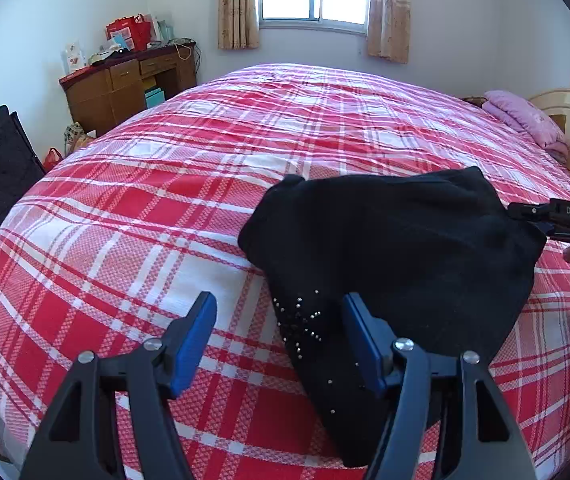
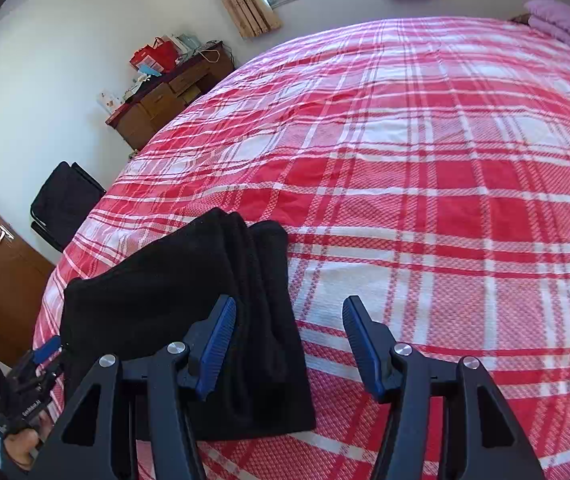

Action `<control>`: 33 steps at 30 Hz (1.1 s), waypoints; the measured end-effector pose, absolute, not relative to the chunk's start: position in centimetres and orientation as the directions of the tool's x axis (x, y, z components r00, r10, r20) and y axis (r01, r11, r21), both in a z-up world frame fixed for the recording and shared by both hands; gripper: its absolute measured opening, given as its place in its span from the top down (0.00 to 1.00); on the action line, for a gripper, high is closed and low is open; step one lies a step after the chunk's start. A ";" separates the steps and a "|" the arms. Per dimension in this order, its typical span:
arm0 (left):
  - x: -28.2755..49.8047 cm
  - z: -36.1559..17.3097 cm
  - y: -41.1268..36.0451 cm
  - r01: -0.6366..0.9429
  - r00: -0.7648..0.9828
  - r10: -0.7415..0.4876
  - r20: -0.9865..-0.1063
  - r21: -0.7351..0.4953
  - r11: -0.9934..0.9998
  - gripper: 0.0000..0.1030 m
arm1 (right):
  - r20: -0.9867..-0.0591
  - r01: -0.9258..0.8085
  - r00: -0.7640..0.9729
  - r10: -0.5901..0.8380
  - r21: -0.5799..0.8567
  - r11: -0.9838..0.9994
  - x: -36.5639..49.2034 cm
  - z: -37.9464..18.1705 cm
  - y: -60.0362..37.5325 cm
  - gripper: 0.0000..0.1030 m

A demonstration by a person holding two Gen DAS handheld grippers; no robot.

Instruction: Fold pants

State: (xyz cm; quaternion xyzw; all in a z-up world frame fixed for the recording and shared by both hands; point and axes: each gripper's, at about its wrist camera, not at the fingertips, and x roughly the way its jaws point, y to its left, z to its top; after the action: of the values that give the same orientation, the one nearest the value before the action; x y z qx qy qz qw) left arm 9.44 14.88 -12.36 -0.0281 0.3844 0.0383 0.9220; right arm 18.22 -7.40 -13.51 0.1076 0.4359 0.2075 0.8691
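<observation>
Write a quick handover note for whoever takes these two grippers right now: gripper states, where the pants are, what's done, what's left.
Left gripper: open, nothing held, hovering over the near-left edge of the pants, by the studded patch.
Right gripper: open, nothing held, over the pants' right edge.
Pants: black, lying as a compact folded stack on the red plaid bedspread, layers visible at one edge.
Done: folds look made and both grippers have let go.
Left: probably just check the stack is neat; the far corner looks slightly lifted, so it may want smoothing.
</observation>
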 end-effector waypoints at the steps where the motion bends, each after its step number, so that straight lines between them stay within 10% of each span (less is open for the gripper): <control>1: 9.4 -12.1 14.8 -0.096 0.701 0.052 -0.711 -0.021 0.995 0.35 | -0.711 -0.262 0.546 0.443 0.357 0.896 17.9 -13.3 -7.6 0.44; 16: 7.0 -7.3 11.6 -0.098 0.762 0.070 -0.644 -0.009 0.995 0.25 | -0.657 -0.162 0.680 0.327 0.301 0.940 9.9 -8.5 -15.5 0.42; 20: 4.9 -6.0 10.8 -0.084 0.797 0.034 -0.603 -0.055 0.995 0.05 | -0.621 -0.220 0.719 0.314 0.225 0.949 7.4 -4.6 -14.0 0.40; 33: 1.8 -1.6 6.1 0.030 0.864 -0.008 -0.503 0.036 0.999 0.02 | -0.457 -0.310 0.836 0.304 0.064 0.949 -1.9 1.6 -13.1 0.33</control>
State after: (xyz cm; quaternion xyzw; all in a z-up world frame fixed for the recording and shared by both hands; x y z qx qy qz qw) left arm 1.75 6.10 -1.60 0.0214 0.2602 -0.0100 0.9653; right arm -1.86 -13.14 1.57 -0.0064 0.2376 0.1601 0.9581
